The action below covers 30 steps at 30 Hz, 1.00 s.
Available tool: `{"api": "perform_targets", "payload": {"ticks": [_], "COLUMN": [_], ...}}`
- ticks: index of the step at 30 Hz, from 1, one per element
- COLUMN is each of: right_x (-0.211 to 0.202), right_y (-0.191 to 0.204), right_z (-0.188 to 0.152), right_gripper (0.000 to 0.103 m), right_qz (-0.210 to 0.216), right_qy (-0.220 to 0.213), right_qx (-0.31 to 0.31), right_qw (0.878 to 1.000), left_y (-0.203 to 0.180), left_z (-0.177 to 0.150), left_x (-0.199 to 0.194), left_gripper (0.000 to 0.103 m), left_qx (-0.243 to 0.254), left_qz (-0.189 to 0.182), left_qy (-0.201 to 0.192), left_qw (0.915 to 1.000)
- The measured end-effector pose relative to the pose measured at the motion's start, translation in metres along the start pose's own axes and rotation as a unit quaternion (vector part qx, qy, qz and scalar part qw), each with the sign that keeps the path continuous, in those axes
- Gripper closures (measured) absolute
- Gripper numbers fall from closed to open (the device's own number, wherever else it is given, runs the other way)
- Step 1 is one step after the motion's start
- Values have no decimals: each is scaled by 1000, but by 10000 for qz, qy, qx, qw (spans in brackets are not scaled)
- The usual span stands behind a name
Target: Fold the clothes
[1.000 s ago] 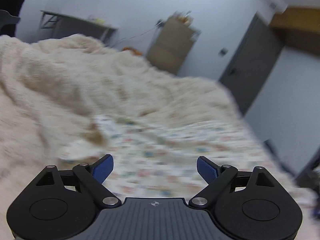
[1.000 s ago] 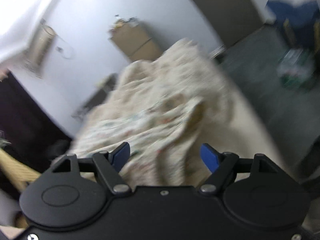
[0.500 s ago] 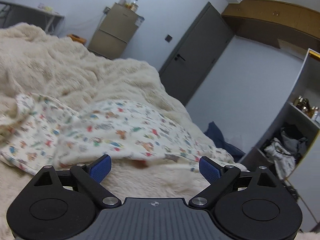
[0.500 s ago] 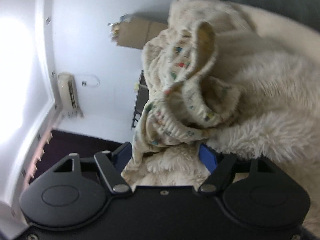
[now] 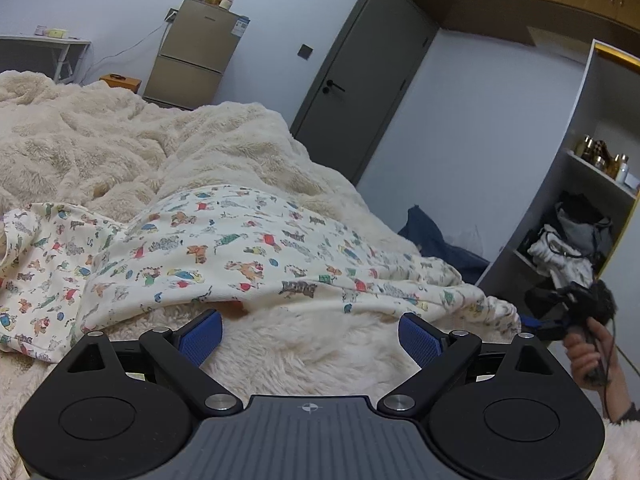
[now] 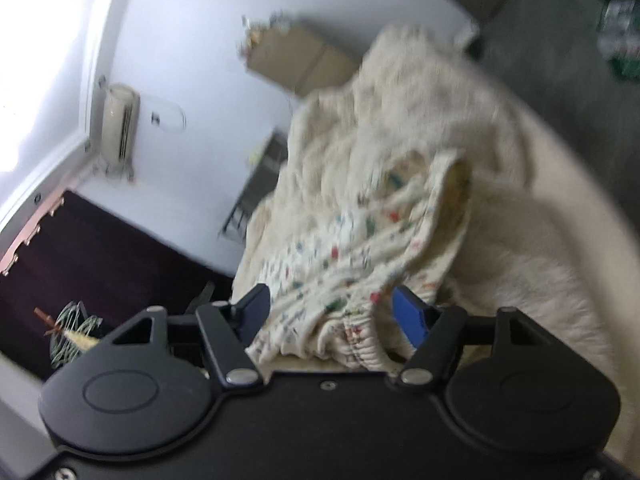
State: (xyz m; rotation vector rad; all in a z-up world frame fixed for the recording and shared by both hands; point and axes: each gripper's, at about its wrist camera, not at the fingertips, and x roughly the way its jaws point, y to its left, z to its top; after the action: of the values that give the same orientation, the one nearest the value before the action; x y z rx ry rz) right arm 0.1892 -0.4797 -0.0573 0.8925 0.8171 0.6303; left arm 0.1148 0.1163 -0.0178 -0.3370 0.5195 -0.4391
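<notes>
Waistband of the printed garment [image 6: 360, 336], spread on the fluffy blanket [image 5: 100, 148], sits between my right gripper [image 6: 340, 316] jaws, which have just been closing, half-open; left gripper [image 5: 310, 332] gapes empty, so I gather both layers before pinching.

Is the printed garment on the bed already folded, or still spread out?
Still spread out, not neatly folded: the printed garment lies long and rumpled across the fluffy blanket, one end bunched between the right gripper's closing jaws.

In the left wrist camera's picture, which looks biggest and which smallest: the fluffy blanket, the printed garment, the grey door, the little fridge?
As they look in that view:
1. fluffy blanket
2. printed garment
3. grey door
4. fridge
The door and fridge stand far from the camera, so they look smaller than they really are.
</notes>
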Motion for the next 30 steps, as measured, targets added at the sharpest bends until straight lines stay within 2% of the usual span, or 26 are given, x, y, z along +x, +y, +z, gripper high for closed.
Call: {"api": "perform_targets", "payload": {"ticks": [1, 2, 3, 4, 6, 8, 10, 12, 14, 17, 20, 22, 23, 24, 25, 27, 28, 29, 30], "right_x": [6, 12, 17, 18, 5, -17, -38, -48, -45, -44, -64, -78, -83, -87, -90, -85, -77, -71, -61], "right_y": [0, -1, -1, 0, 1, 4, 11, 14, 10, 10, 28, 35, 32, 27, 23, -3, -16, -23, -32], "right_z": [-1, -4, -6, -8, -15, -24, -47, -74, -102, -115, -121, -120, -118, -116, -114, -114, -114, -113, -115], "right_gripper": [47, 58, 74, 78, 92, 93, 93, 93, 92, 90, 80, 63, 41, 30, 30, 30, 30, 30, 30], "right_qz": [-52, -116, -179, -121, 149, 430, 448, 311, -174, -387, -495, -414, -304, -175, -46, 299, 402, 444, 530], "right_qy": [77, 142, 207, 178, -53, -330, -225, 49, 440, 767, 900, 912, 819, 696, 571, 400, 348, 321, 240], "right_qx": [16, 25, 35, 59, 22, -181, -866, -1495, -2010, -2224, -2675, -2686, -2411, -2052, -1690, -466, 130, 442, 977], "right_qw": [10000, 9998, 9996, 9998, 9999, 9984, 9950, 9883, 9784, 9712, 9581, 9580, 9666, 9761, 9839, 9977, 9985, 9975, 9935], "left_y": [0, 0, -1, -1, -1, -1, -2, -2, -2, -2, -1, 1, 4, 4, 5, 4, 3, 2, 2], "left_z": [0, -1, -2, -2, -3, -4, -4, -4, -4, -4, -5, -6, -6, -6, -6, -7, -7, -8, -8], "left_x": [0, 1, 2, 2, 3, 2, 2, 1, 1, 0, -4, -4, -4, -4, -4, -3, -3, -4, -3], "left_gripper": [9, 9, 9, 9, 9, 9, 9, 9, 9, 9, 7, 7, 7, 7, 7, 7, 7, 7, 7], "left_qx": [13, 31, 53, 74, 93, 99, 105, 123, 142, 210, 274, 182, 104, 76, 49, 66, 92, 117, 143], "left_qz": [3, 4, 2, 0, -2, -24, -29, -37, -41, -16, -9, -44, -57, -47, -37, -40, -43, -49, -59], "left_qy": [8, 17, 26, 34, 33, 21, 17, 9, 16, 27, -3, -15, -19, -18, -17, -11, -11, -7, 3], "left_qw": [10000, 10000, 10000, 10000, 10000, 9999, 9999, 9999, 9999, 9998, 9996, 9998, 9999, 10000, 10000, 10000, 9999, 9999, 9999]}}
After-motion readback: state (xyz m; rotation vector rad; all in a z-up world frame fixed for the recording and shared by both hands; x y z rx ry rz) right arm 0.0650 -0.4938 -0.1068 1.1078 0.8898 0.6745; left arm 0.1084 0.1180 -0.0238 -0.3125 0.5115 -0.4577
